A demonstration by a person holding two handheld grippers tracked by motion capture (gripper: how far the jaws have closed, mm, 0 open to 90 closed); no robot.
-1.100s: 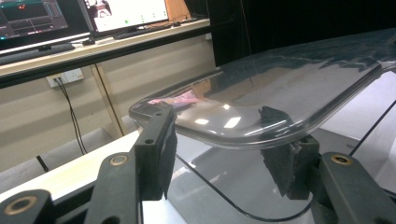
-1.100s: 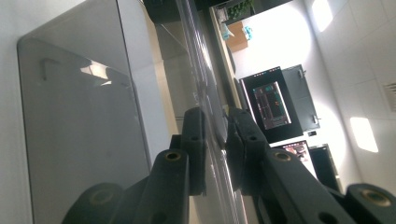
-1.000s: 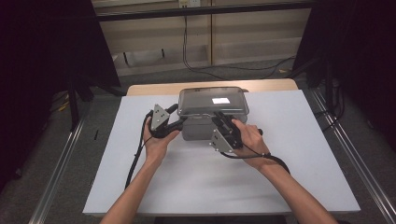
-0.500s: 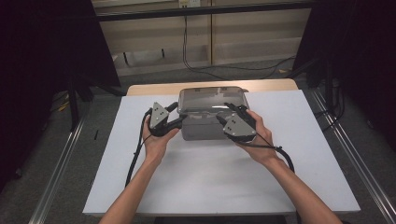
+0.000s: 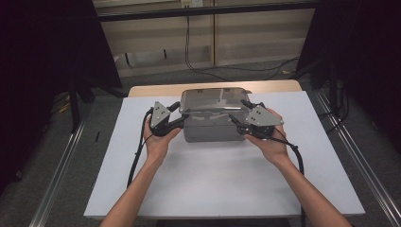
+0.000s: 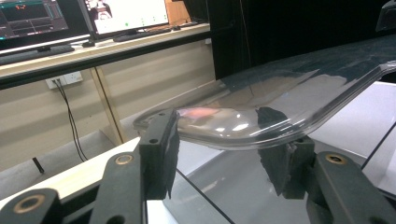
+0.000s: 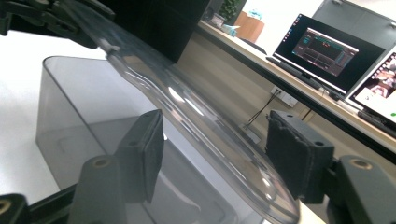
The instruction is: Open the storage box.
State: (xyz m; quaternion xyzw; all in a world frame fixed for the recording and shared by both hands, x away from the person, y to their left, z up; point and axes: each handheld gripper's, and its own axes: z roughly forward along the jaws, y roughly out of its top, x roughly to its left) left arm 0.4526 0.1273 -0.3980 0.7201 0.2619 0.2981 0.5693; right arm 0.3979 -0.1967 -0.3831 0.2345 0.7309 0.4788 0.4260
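Left claw (image 5: 179, 113): appears clenched on the left end of the clear lid (image 5: 213, 100). In the left gripper view the lid's rim sits between both pads, with one pad against the rim's edge. Right claw (image 5: 238, 109): released. Its jaws have just been opening, and in the right gripper view the lid's right edge passes between the pads with a gap on each side, so there is no press.

Tabletop (image 5: 213, 184): white cover, nothing else on it. Work is centred towards the far edge, within reach of both hands.

Grey translucent box (image 5: 213, 133): stands upright on the tabletop between the two claws, opening up. It looks empty, as far as the smoked wall allows. Neither claw touches the box itself.

Clear lid: over the box, approx. covering the whole opening. In the right gripper view it is tilted and clear of the box rim at the near end, so it is not seated. Judgement: the left claw carries the lid at one end. The right claw has let go but stays straddling the opposite edge, prob. to re-grip or to steady it. One claw at each end keeps a wide, flexible lid from sagging or twisting.

Risk, judged: with only one end gripped, the free end could drop or slide off the rim.
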